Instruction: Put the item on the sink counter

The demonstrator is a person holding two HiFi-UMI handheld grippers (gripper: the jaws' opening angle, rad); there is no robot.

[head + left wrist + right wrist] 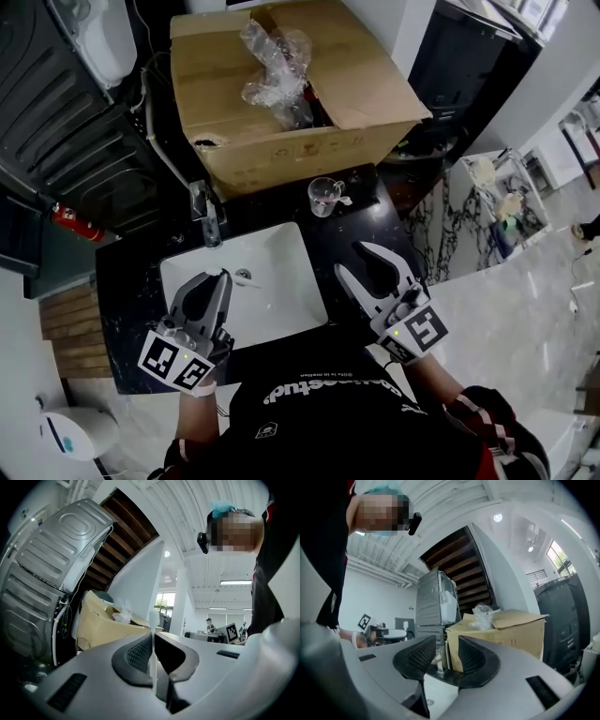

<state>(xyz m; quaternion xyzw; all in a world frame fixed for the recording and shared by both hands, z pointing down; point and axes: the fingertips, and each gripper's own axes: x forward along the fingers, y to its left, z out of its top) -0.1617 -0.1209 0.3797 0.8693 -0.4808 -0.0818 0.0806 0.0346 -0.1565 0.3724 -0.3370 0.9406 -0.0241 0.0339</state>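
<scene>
— Lower left, the left tool (221,277) is pressed together, empty; lower right, the right tool (350,258) is spread, nothing between.
— The glass cup (325,195)?
— Upper centre, upright on the black table (267,211), beside the cardboard box (281,141). Probably light, rigid, slippery, breakable: pinch its rim wall gently.

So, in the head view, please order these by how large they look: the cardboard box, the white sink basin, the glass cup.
1. cardboard box
2. white sink basin
3. glass cup, clearly the smallest

Light: bright, from ceiling strip (234,581) and window (164,603) | Surface: counter (131,281) dark, glossy | Gripper views: fisheye-bent, black corners
</scene>
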